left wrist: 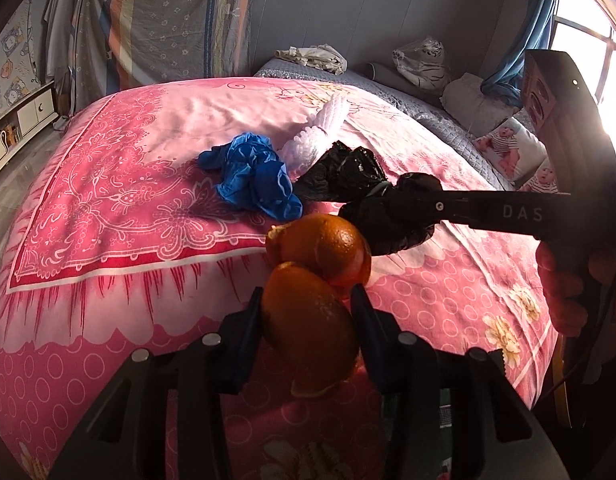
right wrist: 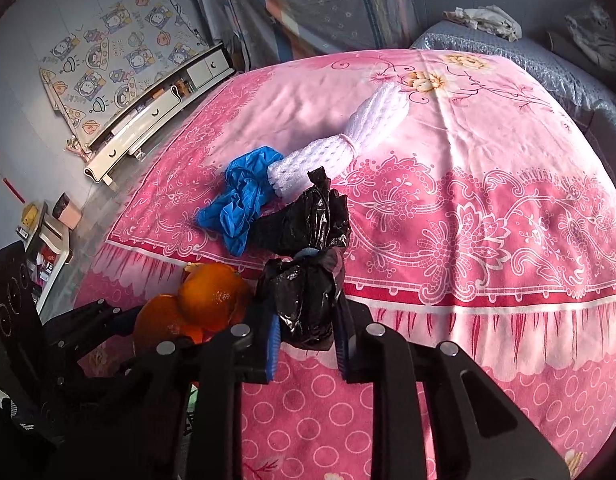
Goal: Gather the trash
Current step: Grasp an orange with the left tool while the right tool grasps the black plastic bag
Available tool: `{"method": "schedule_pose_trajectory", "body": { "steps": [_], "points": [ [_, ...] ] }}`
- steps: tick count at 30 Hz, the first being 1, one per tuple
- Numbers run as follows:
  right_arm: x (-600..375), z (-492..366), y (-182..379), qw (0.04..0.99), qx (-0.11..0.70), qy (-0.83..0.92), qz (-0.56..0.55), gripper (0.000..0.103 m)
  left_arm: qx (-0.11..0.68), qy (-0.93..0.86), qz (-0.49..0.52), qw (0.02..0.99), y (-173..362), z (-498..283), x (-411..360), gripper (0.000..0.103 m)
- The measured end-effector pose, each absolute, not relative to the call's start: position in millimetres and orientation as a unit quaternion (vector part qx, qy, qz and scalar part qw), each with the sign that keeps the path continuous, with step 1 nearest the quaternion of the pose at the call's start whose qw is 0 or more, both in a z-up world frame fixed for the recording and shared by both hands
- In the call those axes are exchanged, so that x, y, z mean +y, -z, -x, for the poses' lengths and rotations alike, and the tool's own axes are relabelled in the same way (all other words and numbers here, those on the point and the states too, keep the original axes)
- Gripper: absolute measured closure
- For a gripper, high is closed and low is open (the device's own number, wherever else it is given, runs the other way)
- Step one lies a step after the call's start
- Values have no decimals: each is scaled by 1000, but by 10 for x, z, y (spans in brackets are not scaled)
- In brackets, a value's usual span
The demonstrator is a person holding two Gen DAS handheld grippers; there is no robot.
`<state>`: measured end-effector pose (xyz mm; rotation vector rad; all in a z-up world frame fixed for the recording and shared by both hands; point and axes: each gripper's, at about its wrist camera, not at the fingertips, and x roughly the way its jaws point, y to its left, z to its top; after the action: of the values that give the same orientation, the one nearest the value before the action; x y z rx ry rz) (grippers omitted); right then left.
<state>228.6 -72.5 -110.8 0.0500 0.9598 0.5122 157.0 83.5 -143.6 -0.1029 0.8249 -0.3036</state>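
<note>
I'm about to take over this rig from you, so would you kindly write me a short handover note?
Left gripper: shut on the orange peel, held above the bed.
Right gripper: shut on the black plastic bag, its far end trailing on the bedcover.
Still lying on the bed: blue glove and white foam net.
No bin in view; nothing visibly disposed of yet.

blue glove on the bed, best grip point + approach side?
Probably the raised crumpled bunch at the middle of the blue glove, pinched across its narrow width from above. It lies loose and flat on the pink bedspread, so the edges give little to grab. Come from its free left side: the white foam net and black bag crowd the other.
</note>
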Motion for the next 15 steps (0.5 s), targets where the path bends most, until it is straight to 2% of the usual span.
{"method": "schedule_pose_trajectory", "body": {
  "steps": [15],
  "points": [
    [-845, -2090, 729, 878, 416, -234, -27, 83, 352, 126, 61, 925, 1119, -1335, 968, 63]
  ]
}}
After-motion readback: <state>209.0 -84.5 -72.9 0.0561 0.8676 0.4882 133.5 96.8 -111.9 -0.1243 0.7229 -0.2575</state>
